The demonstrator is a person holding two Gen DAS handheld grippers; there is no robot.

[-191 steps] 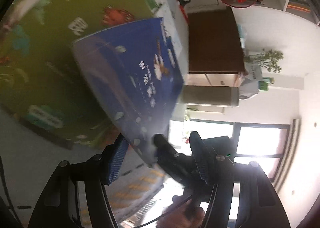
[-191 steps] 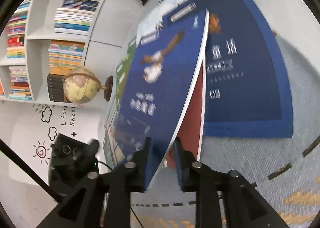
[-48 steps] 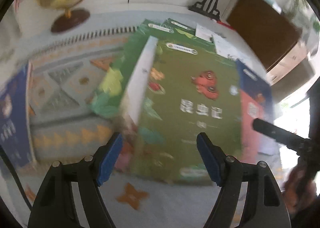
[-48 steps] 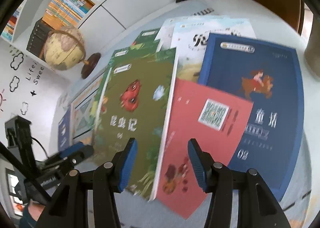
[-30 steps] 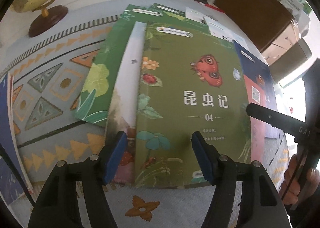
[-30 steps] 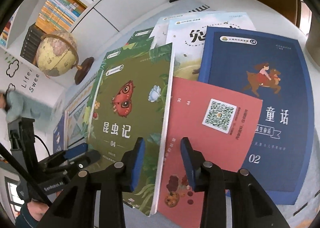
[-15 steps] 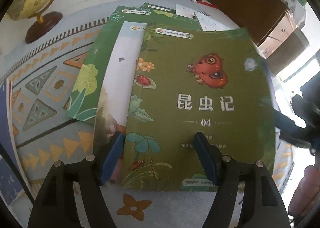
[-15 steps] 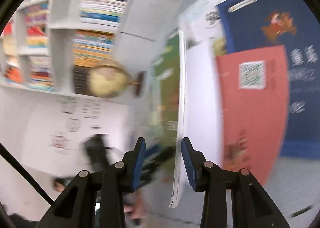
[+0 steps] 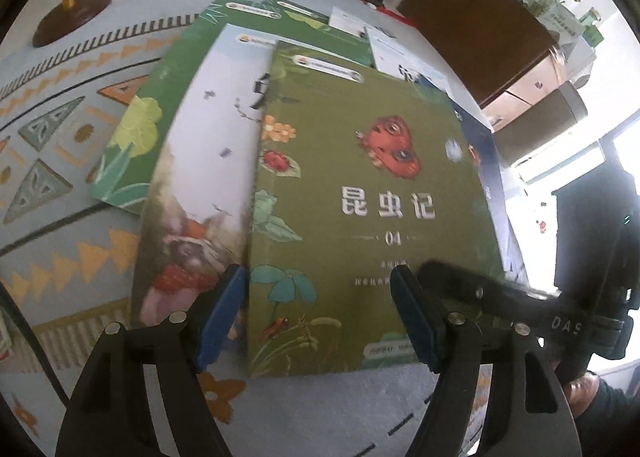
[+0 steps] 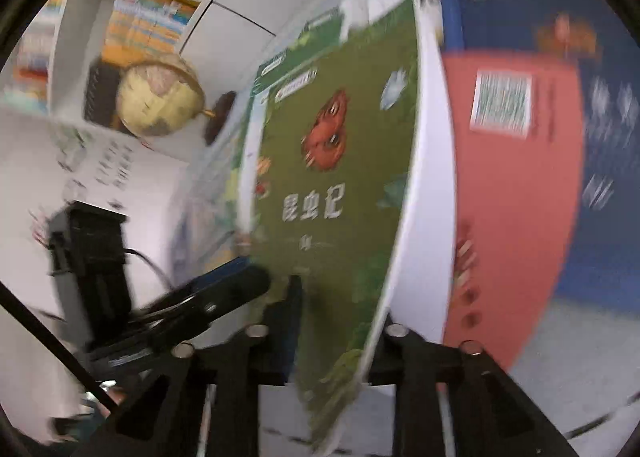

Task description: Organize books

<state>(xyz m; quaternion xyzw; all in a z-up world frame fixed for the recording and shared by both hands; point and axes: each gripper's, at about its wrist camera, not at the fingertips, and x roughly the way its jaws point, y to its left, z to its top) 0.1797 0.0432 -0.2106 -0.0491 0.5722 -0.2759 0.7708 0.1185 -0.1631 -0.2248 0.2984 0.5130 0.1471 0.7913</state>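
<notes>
Patterned tabletop (image 9: 56, 185) is a mess: books fanned everywhere. Right tongs (image 10: 336, 331) just closed, pinching the green insect book (image 10: 336, 185); left tongs (image 9: 320, 313) have just been spreading, empty. Most sorting's left.

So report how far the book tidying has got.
Done: little shows as sorted; several books still lie overlapping on the patterned rug. In hand: the right gripper has just closed on the green insect book, lifting its edge; the left gripper stands open before it. Left: the red book, blue book and the others.
</notes>
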